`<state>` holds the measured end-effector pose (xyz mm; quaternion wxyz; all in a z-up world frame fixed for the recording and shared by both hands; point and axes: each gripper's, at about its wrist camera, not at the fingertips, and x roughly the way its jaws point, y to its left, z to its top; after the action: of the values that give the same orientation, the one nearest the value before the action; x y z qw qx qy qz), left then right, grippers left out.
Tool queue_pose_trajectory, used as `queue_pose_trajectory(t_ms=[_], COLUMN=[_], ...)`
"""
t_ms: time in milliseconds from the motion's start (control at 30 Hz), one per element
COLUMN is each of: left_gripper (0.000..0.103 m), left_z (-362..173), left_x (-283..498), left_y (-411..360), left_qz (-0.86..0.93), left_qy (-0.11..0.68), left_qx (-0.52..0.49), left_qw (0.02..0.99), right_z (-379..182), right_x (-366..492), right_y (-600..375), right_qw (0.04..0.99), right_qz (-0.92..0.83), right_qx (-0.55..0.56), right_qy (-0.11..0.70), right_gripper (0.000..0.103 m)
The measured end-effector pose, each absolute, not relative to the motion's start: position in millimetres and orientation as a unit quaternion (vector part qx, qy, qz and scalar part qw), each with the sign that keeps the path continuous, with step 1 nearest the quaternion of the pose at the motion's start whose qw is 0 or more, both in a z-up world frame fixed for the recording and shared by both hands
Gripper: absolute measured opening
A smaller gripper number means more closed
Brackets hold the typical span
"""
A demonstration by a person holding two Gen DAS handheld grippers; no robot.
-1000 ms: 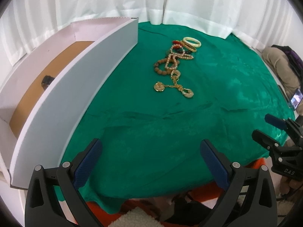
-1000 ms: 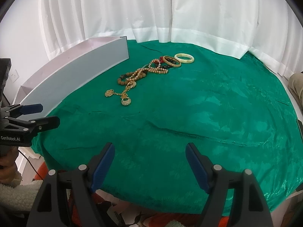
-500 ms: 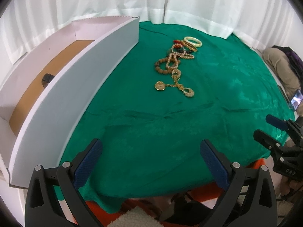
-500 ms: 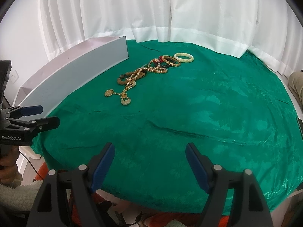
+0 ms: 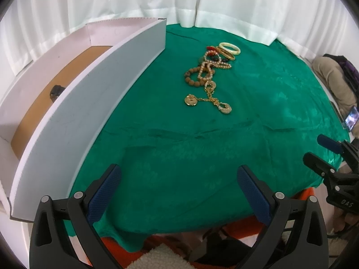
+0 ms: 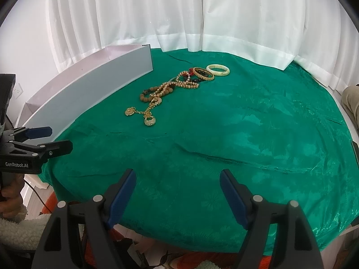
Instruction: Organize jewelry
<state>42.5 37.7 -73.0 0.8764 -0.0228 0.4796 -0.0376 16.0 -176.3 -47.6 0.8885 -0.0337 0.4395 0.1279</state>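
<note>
A pile of jewelry lies on the green cloth: a gold chain with pendants, a wooden bead bracelet, a gold bangle and a cream bangle. A white box with a brown floor stands to the left; a small dark item lies in it. My left gripper is open and empty near the table's front edge. My right gripper is open and empty, also at the front edge, far from the jewelry.
The green cloth has creases across its middle. White curtains hang behind the table. A person's leg and a phone show at the far right beyond the table.
Both grippers have crept slightly forward toward the table; the jewelry and box have not moved. Both stay open.
</note>
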Motion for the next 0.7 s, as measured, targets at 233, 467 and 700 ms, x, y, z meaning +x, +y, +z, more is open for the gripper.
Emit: queue_pose_trajectory(t_ms=[233,467,700], left_gripper=[0.102,0.102,0.102], left_z=[-73.5,-74.9,-75.6], left_x=[42.3,42.6,46.2], left_y=[37.2,35.8,34.9], left_qz=[-0.037,-0.038,-0.043], left_qy=[0.482,0.484,0.487], left_qx=[-0.021,-0.019,-0.02], left_qw=[0.875,0.874,0.872], right_z=[-47.4,-45.1,-44.8], right_x=[16.5,16.7,19.4], right_y=[-176.6,-175.9,-182.3], right_qw=[0.887,0.888,0.887], right_qz=[0.129,0.13,0.131], right_qx=[-0.033,-0.035,-0.023], right_qy=[0.442,0.439,0.443], right_gripper=[0.079,0.079,0.079])
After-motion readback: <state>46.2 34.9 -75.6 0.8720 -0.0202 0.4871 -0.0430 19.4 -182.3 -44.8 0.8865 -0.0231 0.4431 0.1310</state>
